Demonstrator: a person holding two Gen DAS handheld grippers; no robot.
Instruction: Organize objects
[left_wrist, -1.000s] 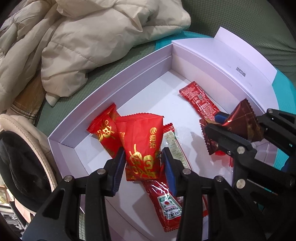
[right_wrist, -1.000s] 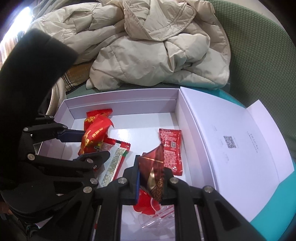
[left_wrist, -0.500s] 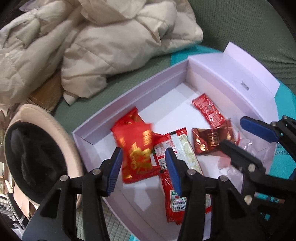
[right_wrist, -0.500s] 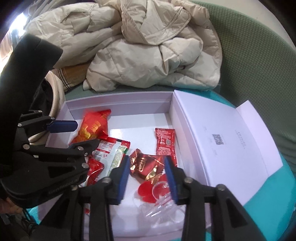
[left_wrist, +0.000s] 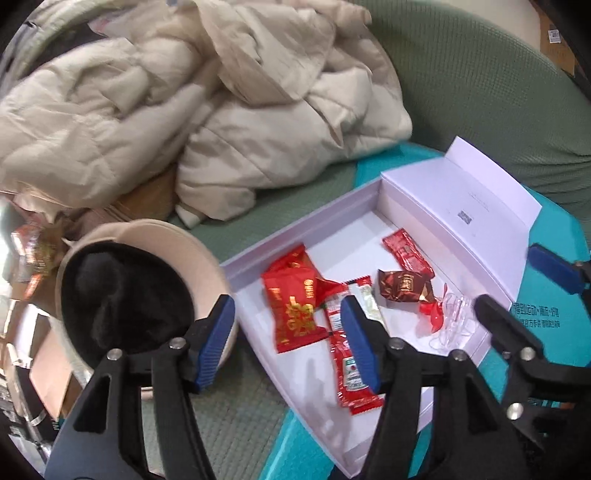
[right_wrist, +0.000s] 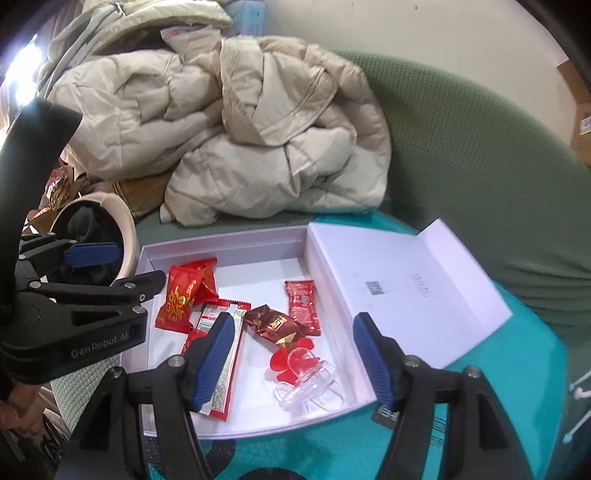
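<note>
An open white box (left_wrist: 306, 229) (right_wrist: 221, 236) holds several snack packets. Inside it lie a red candy packet with gold characters (left_wrist: 295, 306) (right_wrist: 181, 295), a dark red foil packet (left_wrist: 404, 286) (right_wrist: 273, 323), a ketchup sachet (left_wrist: 349, 369) and clear plastic spoons (right_wrist: 303, 373). My left gripper (left_wrist: 286, 301) (right_wrist: 136, 264) hovers above the box's left end, its jaws opening with nothing gripped. My right gripper (right_wrist: 293, 319) (left_wrist: 517, 284) hangs over the box's right half, its jaws also opening and holding nothing.
The box's lid (right_wrist: 399, 291) lies folded open to the right, on a teal sheet (right_wrist: 517, 387). A beige puffer jacket (left_wrist: 221, 122) (right_wrist: 240, 140) is heaped behind. A beige hat with black lining (left_wrist: 125, 295) sits left of the box. Green upholstery curves around the back.
The left gripper let go of the red candy packet and the right let go of the dark foil packet. Both packets now lie in the box. Both grippers rose and widened.
</note>
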